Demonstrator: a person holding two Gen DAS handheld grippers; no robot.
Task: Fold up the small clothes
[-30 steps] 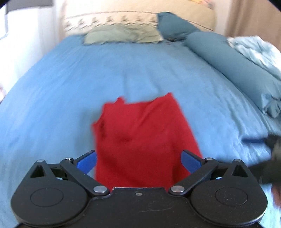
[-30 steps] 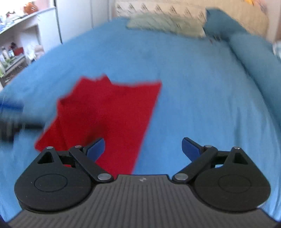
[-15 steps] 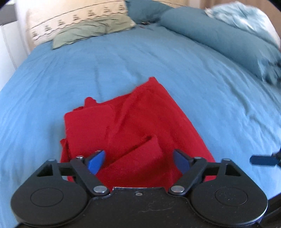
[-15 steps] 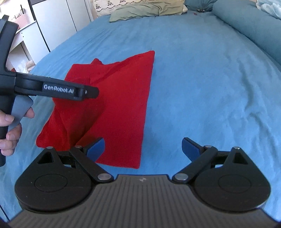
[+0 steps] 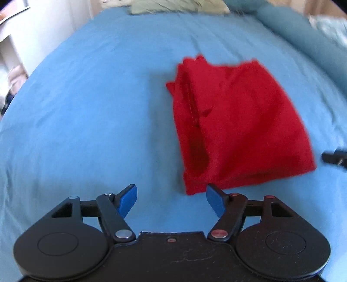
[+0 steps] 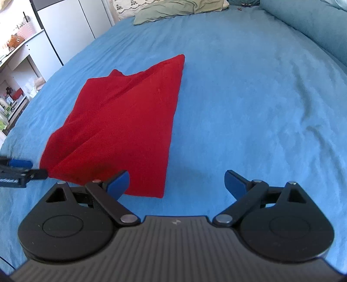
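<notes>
**Red garment, partly folded, mid-bed**

Lies flat on blue bedsheet [image 6: 238,108]: red garment [image 6: 121,130], soft, light, limp (best pinched at a near corner). Flanked by left gripper [image 5: 171,200] and right gripper [image 6: 176,183], jaws wide, empty.

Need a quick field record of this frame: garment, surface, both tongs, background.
garment: red garment, partly folded, lying on the bed
surface: blue bedsheet
left tongs: open, empty, near the garment's near-left corner
right tongs: open, empty, over the sheet at the garment's near-right corner
background: green pillow, teal bolster, white cabinet
</notes>
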